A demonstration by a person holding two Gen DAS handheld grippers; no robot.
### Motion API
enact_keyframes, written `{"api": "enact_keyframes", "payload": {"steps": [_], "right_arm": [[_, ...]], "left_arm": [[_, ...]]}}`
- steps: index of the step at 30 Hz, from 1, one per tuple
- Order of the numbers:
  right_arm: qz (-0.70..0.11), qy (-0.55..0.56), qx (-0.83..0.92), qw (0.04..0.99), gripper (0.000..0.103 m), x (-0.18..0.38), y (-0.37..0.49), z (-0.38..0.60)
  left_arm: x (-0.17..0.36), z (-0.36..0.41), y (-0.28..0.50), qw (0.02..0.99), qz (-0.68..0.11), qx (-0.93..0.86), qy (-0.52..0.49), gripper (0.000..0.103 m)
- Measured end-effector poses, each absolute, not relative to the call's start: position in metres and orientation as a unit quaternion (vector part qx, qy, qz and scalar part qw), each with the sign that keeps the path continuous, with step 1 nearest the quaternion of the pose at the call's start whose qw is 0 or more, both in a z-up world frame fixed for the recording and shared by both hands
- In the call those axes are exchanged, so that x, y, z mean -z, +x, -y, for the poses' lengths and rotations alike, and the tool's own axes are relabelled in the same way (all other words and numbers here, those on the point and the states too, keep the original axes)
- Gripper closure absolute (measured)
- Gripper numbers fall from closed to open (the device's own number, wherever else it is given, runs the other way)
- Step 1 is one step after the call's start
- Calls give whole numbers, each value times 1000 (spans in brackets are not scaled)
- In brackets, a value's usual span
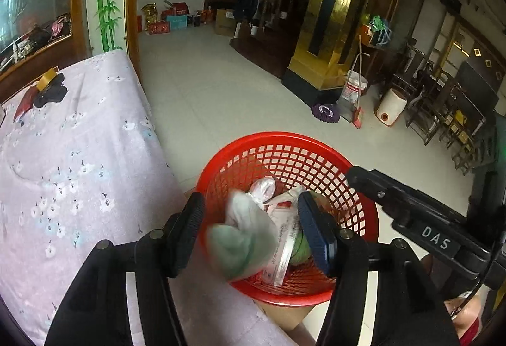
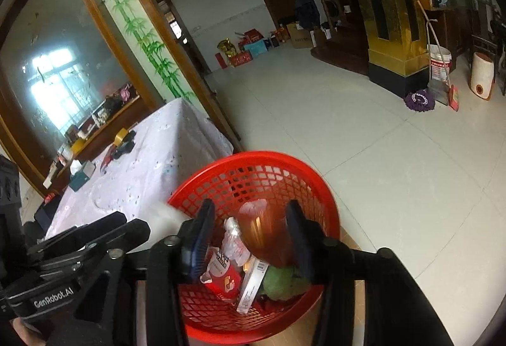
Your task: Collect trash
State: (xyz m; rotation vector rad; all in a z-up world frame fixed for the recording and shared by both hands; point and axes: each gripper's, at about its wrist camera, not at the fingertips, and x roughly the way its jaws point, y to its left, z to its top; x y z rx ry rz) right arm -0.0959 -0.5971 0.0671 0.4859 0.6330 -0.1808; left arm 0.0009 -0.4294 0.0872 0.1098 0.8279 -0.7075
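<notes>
A red mesh basket (image 1: 284,140) (image 2: 253,156) sits beside the table and holds plastic wrap (image 1: 262,187), a red-and-white packet (image 2: 221,276), a flat carton and a green lump (image 2: 278,279). My left gripper (image 1: 249,198) hangs open over it. A blurred pale green-white wad (image 1: 243,238) is loose between its fingers, touching neither pad. My right gripper (image 2: 250,203) is open over the same basket. A blurred brown-orange item (image 2: 262,229) lies between its fingers, free of the pads. Each gripper's black housing shows at the edge of the other's view.
A table under a lilac flowered cloth (image 1: 79,156) (image 2: 142,162) stands left of the basket, with a tape roll (image 1: 47,78), a dark rag and a tissue box (image 2: 80,175) on it. Across the tiled floor stand a gold pillar (image 1: 332,29), a bucket, a broom and a purple mop head (image 1: 325,111).
</notes>
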Motion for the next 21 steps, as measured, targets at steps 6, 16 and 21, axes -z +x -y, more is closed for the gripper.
{"api": "enact_keyframes", "payload": {"steps": [6,16,21], "right_arm": [[-292,217,125,923,30,-79,-108,587],[-264,67,261,926,3,-96,-158,508],[-266,46,271,924,1,-81,-179,473]], "left_arm": [[-99,402,-19,881,-352,309,66,31],[-93,322,-80,919,-286,251,102,12],[-84,292,-98,929,-281,214,109,9]]}}
